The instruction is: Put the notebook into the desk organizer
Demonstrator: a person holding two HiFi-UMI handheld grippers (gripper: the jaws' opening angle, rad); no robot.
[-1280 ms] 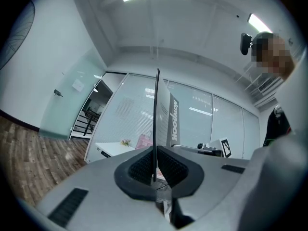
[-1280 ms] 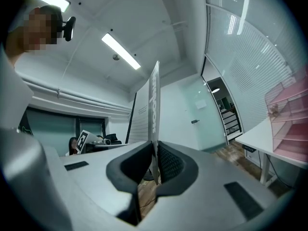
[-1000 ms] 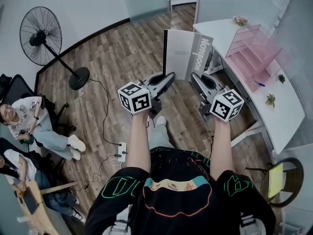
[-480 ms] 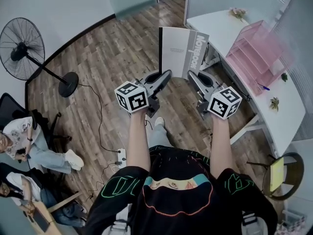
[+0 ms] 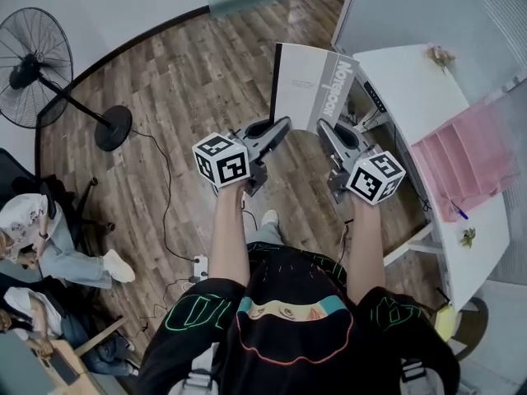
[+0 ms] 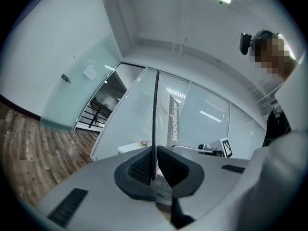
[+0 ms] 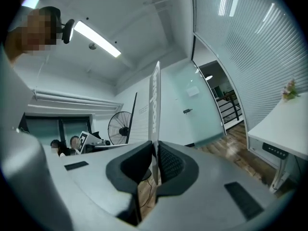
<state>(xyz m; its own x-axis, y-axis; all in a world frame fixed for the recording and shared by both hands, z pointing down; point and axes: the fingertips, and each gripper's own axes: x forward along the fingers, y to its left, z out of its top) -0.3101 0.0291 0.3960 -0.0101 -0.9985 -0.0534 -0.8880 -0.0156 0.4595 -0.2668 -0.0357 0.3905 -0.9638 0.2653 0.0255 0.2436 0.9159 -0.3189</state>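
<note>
A grey notebook [image 5: 309,85] stands upright in the air over the wooden floor, held by both grippers at its lower corners. My left gripper [image 5: 284,126] is shut on its left bottom edge, and my right gripper [image 5: 323,128] is shut on its right bottom edge. In the left gripper view the notebook [image 6: 155,119] rises edge-on from between the pads of the left gripper [image 6: 155,165]. The right gripper view shows the notebook [image 7: 155,105] clamped in the right gripper [image 7: 156,165]. The pink desk organizer [image 5: 469,167] sits on the white desk [image 5: 403,81] to the right, away from the notebook.
A floor fan [image 5: 37,56] stands at the far left. People sit at the lower left [image 5: 33,237]. A power strip [image 5: 198,266] with cables lies on the floor. On the desk are a blue pen [image 5: 459,212], a small plant [image 5: 468,237] and flowers [image 5: 440,54].
Both grippers have carried the notebook along together, still gripped. In the head view the desk and pink organizer have slid to the right and lower.
</note>
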